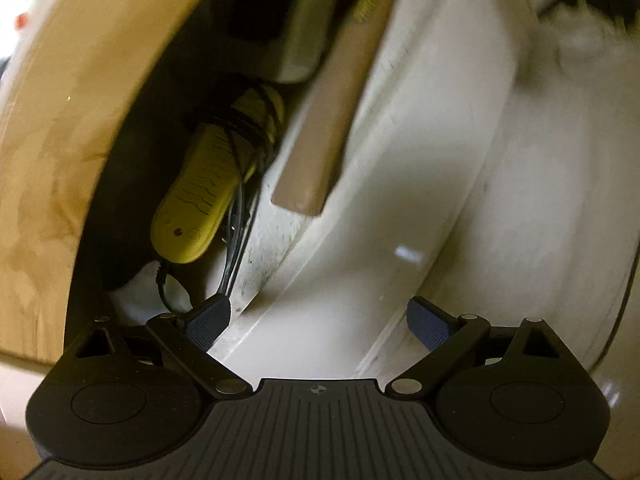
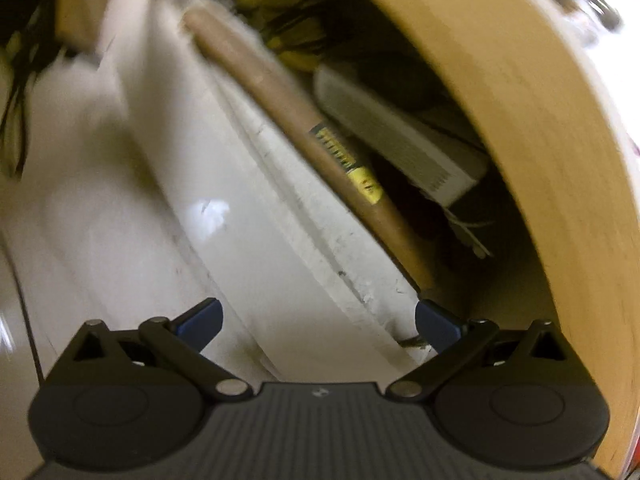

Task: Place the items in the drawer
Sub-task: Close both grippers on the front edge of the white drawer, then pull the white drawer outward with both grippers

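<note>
Left wrist view, left to right. Wooden countertop (image 1: 48,152) fills the left edge. Yellow corded device (image 1: 200,192), centre-left, lies inside the open drawer (image 1: 344,280); likely light, rigid plastic with a loose snagging cord, so best held across the body. Wooden handle (image 1: 336,120), upper centre: stiff, best pinched mid-shaft. Left gripper (image 1: 318,320): wide, empty. Right gripper (image 2: 318,322): wide, empty.

drawer (image 1: 256,240) gap narrow under wood top (image 1: 52,140) | blocked: yellow device (image 1: 200,196) + cables at 11, wooden handle (image 1: 332,120) at 12, white box (image 1: 304,32) at 12 | free: white drawer front (image 1: 400,220), 12-to-3 | right view: handle (image 2: 304,136), box (image 2: 400,140) fill gap at 1
</note>
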The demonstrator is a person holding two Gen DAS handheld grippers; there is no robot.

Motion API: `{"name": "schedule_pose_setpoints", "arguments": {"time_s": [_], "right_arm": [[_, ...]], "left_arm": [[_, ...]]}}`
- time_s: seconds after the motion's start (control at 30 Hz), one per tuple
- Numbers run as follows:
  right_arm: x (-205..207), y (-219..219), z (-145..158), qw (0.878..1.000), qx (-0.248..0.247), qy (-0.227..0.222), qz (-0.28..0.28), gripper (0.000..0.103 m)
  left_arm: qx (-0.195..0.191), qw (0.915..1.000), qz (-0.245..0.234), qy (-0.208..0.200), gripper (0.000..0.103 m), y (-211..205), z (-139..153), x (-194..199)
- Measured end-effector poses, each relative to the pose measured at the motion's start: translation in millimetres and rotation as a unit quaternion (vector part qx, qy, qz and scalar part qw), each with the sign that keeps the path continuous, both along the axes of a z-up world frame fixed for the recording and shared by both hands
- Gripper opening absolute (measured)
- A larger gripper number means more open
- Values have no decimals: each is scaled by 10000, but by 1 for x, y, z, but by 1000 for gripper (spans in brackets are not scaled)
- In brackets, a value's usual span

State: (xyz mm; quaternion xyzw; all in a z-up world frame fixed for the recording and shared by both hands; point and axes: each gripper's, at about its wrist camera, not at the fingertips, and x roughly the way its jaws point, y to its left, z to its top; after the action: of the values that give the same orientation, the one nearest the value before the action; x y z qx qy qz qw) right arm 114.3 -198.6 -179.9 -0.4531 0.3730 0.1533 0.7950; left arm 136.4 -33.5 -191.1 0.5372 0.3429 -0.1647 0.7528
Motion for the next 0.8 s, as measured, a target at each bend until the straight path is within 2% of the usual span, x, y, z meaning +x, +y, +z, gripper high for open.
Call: {"name": "schedule_pose_setpoints", "arguments": {"time_s": [0.07,0.13,0.27,0.33,0.4,0.43,0.47,0.5,0.8], "right_arm": [[-1,1,-7,9994,-258,56,237,103],[-1,2,-15,9978,-489,95,440,102],[0,3,-25,9924,-969,76,750,93],[3,2,-28,9898,-1161,80,819,88],[5,0,-30,9867,-1386,33,851,80],[6,0,-31,9849,-1496,32,866,69],[7,-1,-32,9833,-1598,63,871,54],[7,-2,-34,9817,-1683,154,880,47],[-10,5,-33,9782,-1854,279,891,46]], "left_arm": [[214,9997,-147,-12,96,1,-5,2],[382,9989,-281,-39,91,1,-10,3],[682,9963,-521,-93,87,1,-18,5],[694,9961,-523,-126,80,0,-19,7],[724,9961,-472,-169,67,-1,-20,9],[750,9958,-464,-237,62,-1,-21,9],[771,9955,-463,-290,52,0,-21,8],[785,9953,-471,-322,50,-1,-20,8],[880,9948,-437,-282,48,-1,-24,-3]]}}
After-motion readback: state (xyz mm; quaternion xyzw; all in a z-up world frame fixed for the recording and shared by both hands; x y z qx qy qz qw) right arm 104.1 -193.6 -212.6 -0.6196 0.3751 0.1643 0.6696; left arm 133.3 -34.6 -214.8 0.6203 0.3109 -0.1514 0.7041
